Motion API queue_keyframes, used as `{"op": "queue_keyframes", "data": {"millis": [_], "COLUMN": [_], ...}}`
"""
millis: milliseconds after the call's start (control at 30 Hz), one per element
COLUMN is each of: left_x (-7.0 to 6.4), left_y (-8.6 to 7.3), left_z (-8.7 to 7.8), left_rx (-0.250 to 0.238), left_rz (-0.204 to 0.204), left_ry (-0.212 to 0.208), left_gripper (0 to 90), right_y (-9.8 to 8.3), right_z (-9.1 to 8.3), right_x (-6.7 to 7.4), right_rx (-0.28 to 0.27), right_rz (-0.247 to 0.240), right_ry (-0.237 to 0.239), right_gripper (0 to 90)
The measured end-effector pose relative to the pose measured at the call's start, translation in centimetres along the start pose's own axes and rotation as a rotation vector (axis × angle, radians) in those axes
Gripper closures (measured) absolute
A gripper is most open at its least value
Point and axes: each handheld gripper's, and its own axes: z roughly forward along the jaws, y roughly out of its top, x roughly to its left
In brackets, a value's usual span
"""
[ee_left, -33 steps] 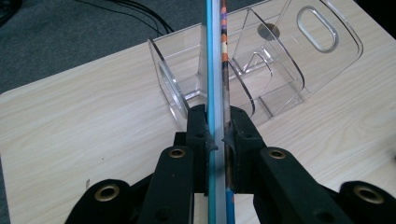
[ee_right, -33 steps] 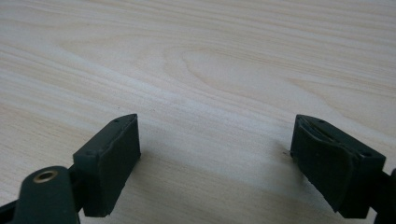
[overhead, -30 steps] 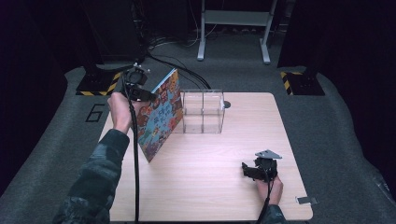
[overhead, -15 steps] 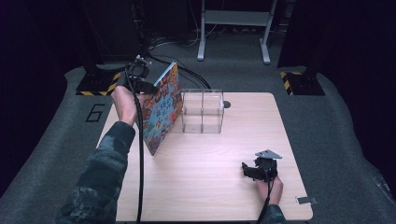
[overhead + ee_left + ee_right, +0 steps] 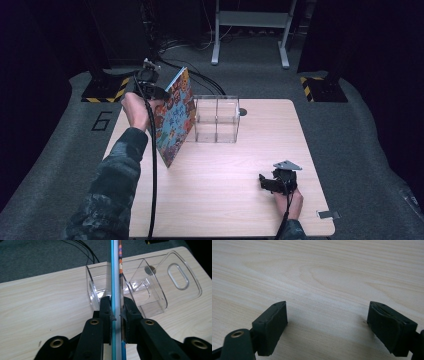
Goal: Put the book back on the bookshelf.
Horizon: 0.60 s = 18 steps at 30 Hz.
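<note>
The book point(image 5: 175, 117), its cover bright and busy, hangs tilted above the table's point(image 5: 225, 200) left part, its low corner near the wood, just left of the clear box point(image 5: 216, 119) that stands toward the far edge. The pale wooden table sits on grey carpet point(image 5: 360, 130) in a dark room, with hazard-striped feet point(image 5: 102, 92) and a metal stand point(image 5: 250, 30) beyond. The left gripper point(image 5: 116, 307) clamps the book's edge between its jaws, while the right gripper point(image 5: 328, 322) rests near the table's front right, jaws spread wide and holding nothing
</note>
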Motion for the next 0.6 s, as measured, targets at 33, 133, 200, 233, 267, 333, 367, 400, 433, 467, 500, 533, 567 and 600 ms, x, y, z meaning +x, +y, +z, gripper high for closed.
{"op": "queue_keyframes", "data": {"millis": [33,133,200,233,267,333,367,400,433,467,500,533,567,600], "left_x": [0.1,0.6,0.8,0.9,0.9,0.8,0.9,0.8,0.8,0.8,0.9,1.0,1.0,1.0], "left_y": [0.0,-0.2,-0.8,-1.0,-1.3,-2.0,-2.3,-2.4,-2.7,-3.0,-3.3,-3.6,-3.9,-4.3], "left_z": [-0.2,-1.2,-2.0,-2.2,-2.5,-3.1,-3.5,-3.6,-3.9,-4.2,-4.5,-4.8,-5.1,-5.4], "left_rx": [-0.028,-0.050,-0.096,-0.109,-0.122,-0.149,-0.152,-0.158,-0.172,-0.180,-0.192,-0.191,-0.192,-0.192], "left_rz": [0.000,0.023,0.037,0.036,0.032,0.037,0.059,0.059,0.057,0.066,0.086,0.104,0.106,0.112], "left_ry": [0.010,-0.011,-0.024,-0.031,-0.039,-0.060,-0.059,-0.060,-0.072,-0.079,-0.078,-0.081,-0.080,-0.081], "left_gripper": [72.3,58.8,54.2,49.8,44.0,40.9,36.7,34.0,31.9,29.8,27.9,25.7,23.6,20.2], "right_y": [0.0,0.0,0.0,0.0,0.0,0.0,0.0,0.0,0.0,0.0,0.0,0.0,0.0,0.0], "right_z": [0.0,0.0,0.0,0.0,0.0,0.0,0.0,0.0,0.0,0.0,0.0,0.0,0.0,0.0], "right_x": [0.0,0.0,0.0,0.0,0.0,0.0,0.0,0.0,0.0,0.0,0.0,0.0,0.0,0.0], "right_rx": [-0.001,0.001,0.001,0.001,0.001,0.001,0.000,0.000,0.003,0.001,0.000,0.000,0.001,0.001], "right_rz": [0.001,-0.003,-0.003,-0.003,-0.003,-0.003,0.003,0.001,-0.005,0.003,0.004,0.004,0.004,0.004], "right_ry": [-0.001,0.000,0.000,0.000,0.000,0.000,0.000,-0.002,0.000,-0.002,-0.003,-0.003,-0.003,-0.003], "right_gripper": [16.0,16.0,16.0,16.1,16.1,16.0,16.0,16.0,16.0,16.0,16.0,16.0,16.0,16.0]}}
